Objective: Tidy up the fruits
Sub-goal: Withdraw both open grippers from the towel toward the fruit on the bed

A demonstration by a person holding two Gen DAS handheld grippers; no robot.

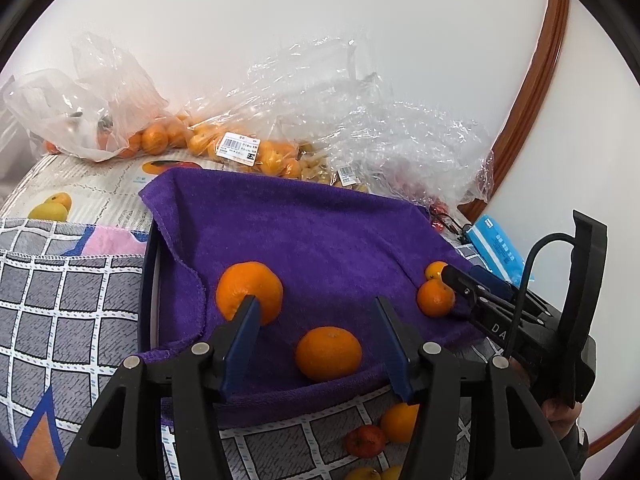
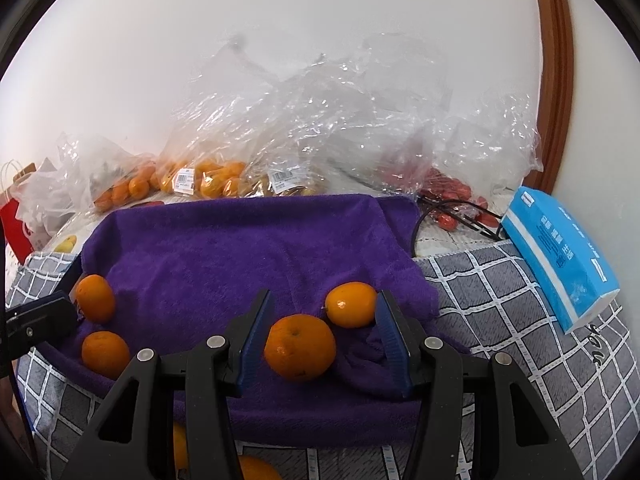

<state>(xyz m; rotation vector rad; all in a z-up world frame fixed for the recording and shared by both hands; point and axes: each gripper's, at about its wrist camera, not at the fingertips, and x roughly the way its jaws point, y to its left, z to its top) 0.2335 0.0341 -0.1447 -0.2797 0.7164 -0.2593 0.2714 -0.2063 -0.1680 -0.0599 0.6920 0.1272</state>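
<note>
A purple towel point(image 1: 312, 240) lines a black-rimmed tray point(image 1: 147, 280). In the left wrist view my left gripper point(image 1: 316, 304) stands open over its near edge. One orange point(image 1: 328, 354) lies loose on the towel between the fingers, touching neither pad. A second orange point(image 1: 249, 290) sits behind the left fingertip. In the right wrist view my right gripper point(image 2: 325, 296) is open too. An orange point(image 2: 300, 346) rests on the towel point(image 2: 248, 248) between its fingers, close to the left pad and clear of the right. Another orange point(image 2: 351, 304) lies just behind the right finger.
Clear plastic bags of oranges point(image 1: 240, 148) and red fruit point(image 2: 444, 192) pile up against the white wall. A blue tissue pack point(image 2: 560, 256) lies right of the tray on the checked cloth point(image 2: 500, 312). Loose fruit point(image 1: 400, 422) sits in front of the tray.
</note>
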